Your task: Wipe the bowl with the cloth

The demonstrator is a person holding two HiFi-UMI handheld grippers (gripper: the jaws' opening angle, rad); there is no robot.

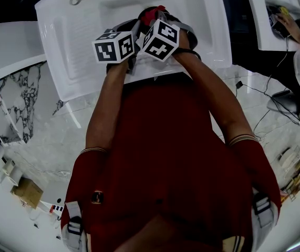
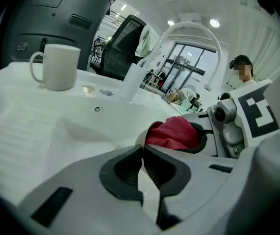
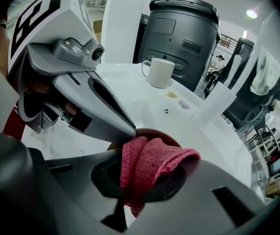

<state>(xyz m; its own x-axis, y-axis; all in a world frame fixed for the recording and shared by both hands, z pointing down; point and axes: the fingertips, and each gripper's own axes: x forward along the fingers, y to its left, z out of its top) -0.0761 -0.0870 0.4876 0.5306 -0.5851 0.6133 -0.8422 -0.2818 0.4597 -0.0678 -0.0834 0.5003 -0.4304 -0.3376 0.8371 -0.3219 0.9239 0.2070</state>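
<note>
The right gripper (image 3: 147, 163) had its jaws clamped on a bunched fold of the red cloth (image 3: 158, 155), which bulged over the pads and hung a short tail below them; the left gripper (image 2: 141, 150) had its jaws closed to a narrow slit on a thin pale edge, which looked to be the rim of the bowl (image 3: 155, 131), since in the right gripper view its tip met that brown rim just behind the cloth; the bowl sat low over the white sink (image 2: 41, 131) with the cloth touching its mouth, and most of it was hidden by cloth and jaws; the pinch on the rim seemed the weak point, for a hard scrub could lever the bowl round or slide it out of so thin a hold, and it would drop into the basin; the two grippers sat very close, so a wide stroke risked knocking one jaw against the other; the cloth, held only by a fold, might drag loose if it caught on the rim; the mug (image 2: 56, 66) on the sink's ledge and the tap (image 2: 193, 31) stood well apart and looked in little danger.
</note>
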